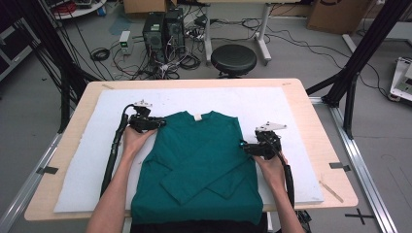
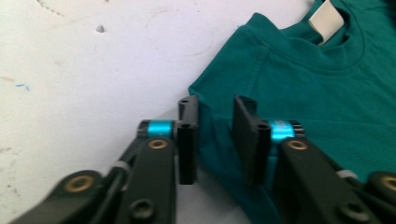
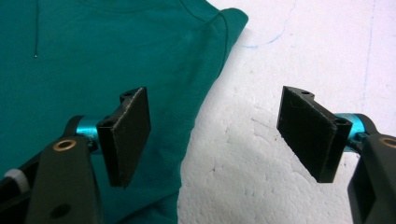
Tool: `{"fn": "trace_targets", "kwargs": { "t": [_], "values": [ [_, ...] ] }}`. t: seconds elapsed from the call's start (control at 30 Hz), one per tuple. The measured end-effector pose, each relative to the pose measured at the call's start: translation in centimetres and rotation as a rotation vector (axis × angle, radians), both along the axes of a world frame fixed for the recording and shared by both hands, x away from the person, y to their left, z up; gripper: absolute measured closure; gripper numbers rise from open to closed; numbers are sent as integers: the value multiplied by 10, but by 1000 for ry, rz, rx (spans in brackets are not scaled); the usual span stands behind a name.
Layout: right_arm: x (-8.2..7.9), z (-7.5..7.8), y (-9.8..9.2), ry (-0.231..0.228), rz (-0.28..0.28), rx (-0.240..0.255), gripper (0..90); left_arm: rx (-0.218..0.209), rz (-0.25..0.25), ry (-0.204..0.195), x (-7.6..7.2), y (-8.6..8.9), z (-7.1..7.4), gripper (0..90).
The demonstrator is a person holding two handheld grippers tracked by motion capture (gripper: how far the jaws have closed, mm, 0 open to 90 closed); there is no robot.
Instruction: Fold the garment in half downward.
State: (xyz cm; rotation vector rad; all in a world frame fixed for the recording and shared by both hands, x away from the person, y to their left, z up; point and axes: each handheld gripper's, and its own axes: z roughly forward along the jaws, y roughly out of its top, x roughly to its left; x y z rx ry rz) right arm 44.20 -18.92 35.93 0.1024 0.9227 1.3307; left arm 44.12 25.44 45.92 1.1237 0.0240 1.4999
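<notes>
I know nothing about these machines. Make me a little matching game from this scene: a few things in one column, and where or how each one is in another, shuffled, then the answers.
Things:
1. dark green long-sleeved shirt
2. left gripper
3. right gripper
4. round black stool

States or places:
A. jaws wide apart, straddling the shirt's side edge
B. on the floor beyond the table's far edge
C. jaws narrowly apart around the shirt's shoulder edge
D. flat on the white pad, sleeves folded across the front

Pairs: 1-D, 2-C, 3-A, 4-B
</notes>
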Motion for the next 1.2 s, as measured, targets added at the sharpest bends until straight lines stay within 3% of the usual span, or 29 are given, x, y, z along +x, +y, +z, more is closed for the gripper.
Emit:
{"fn": "trace_targets", "kwargs": {
  "t": [0.43,1.0,1.2],
  "values": [
    [-9,8,-2,16,37,-7,263,-6,-27,14,1,2,1,834],
    [-31,84,20,143,-9,-67,295,-9,-25,13,1,2,1,847],
    [-13,107,30,195,-35,-77,329,-9,-26,13,2,2,1,845]
  ]
}}
